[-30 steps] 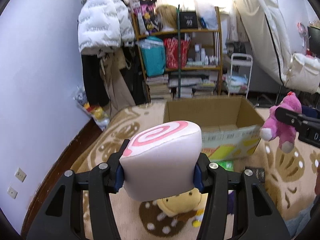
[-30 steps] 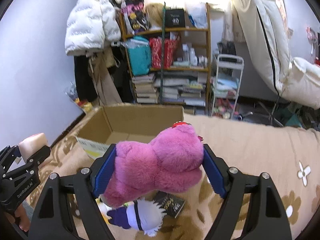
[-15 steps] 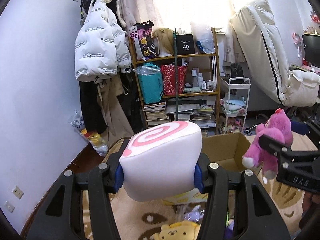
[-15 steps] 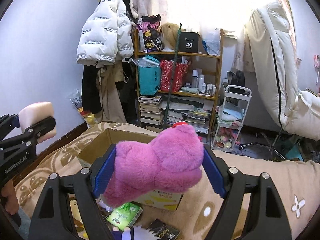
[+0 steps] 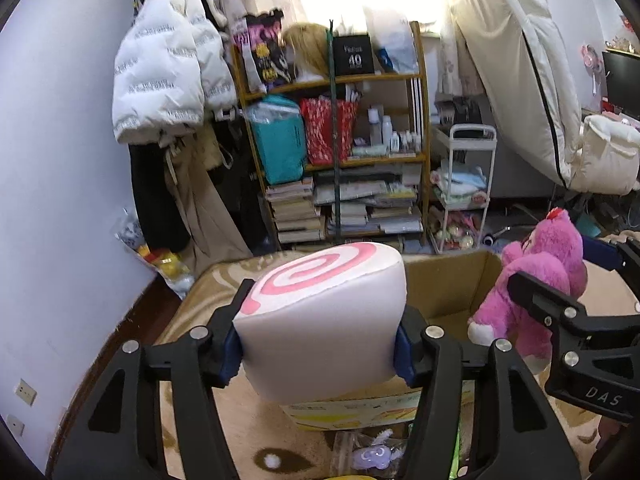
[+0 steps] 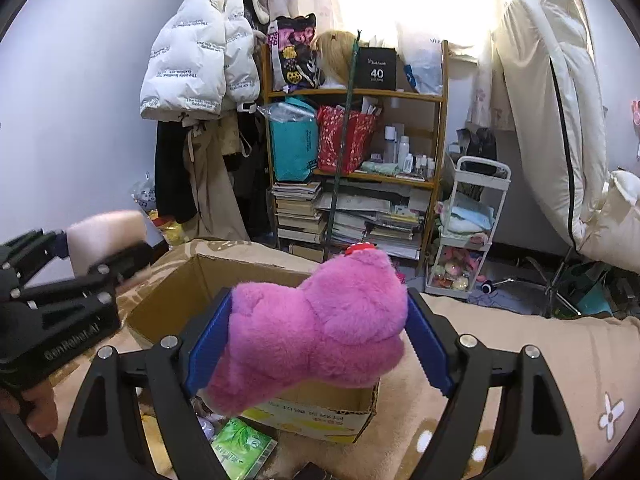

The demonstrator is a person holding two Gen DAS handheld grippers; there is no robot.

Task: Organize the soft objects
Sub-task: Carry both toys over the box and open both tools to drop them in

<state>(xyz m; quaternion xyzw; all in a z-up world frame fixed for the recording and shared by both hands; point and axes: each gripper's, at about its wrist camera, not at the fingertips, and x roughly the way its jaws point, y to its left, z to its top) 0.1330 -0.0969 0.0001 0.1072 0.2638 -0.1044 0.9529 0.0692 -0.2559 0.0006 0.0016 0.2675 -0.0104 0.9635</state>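
My left gripper is shut on a white cushion with a pink swirl and holds it in the air, near the front left of an open cardboard box. My right gripper is shut on a pink plush bear and holds it above the box. The bear also shows at the right of the left wrist view. The cushion shows at the left of the right wrist view.
The box stands on a beige patterned rug. A small purple toy and a green packet lie on the rug by the box front. A cluttered shelf, hanging coats and a white cart stand behind.
Both grippers rose from low over the rug, then moved closer to the box. Each keeps its hold on its toy.
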